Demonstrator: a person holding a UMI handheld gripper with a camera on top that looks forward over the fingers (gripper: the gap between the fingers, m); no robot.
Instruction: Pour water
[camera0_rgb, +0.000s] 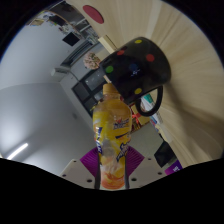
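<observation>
A yellow plastic bottle (112, 135) with an orange cap stands between my fingers, and both purple pads (90, 160) press on its lower body. My gripper (112, 168) holds it upright and raised. Just beyond the bottle's cap hangs a black mug (140, 65) with coloured dots, its handle to the lower right of the mug. The mug's mouth is hidden from here. The bottle's cap sits right below the mug's lower edge.
A grey rounded surface (35, 115) lies to the left. A pale striped wall or ceiling (170, 20) is behind the mug. Dark furniture and shelves (75, 40) show farther back, with a small red round thing (95, 12) above.
</observation>
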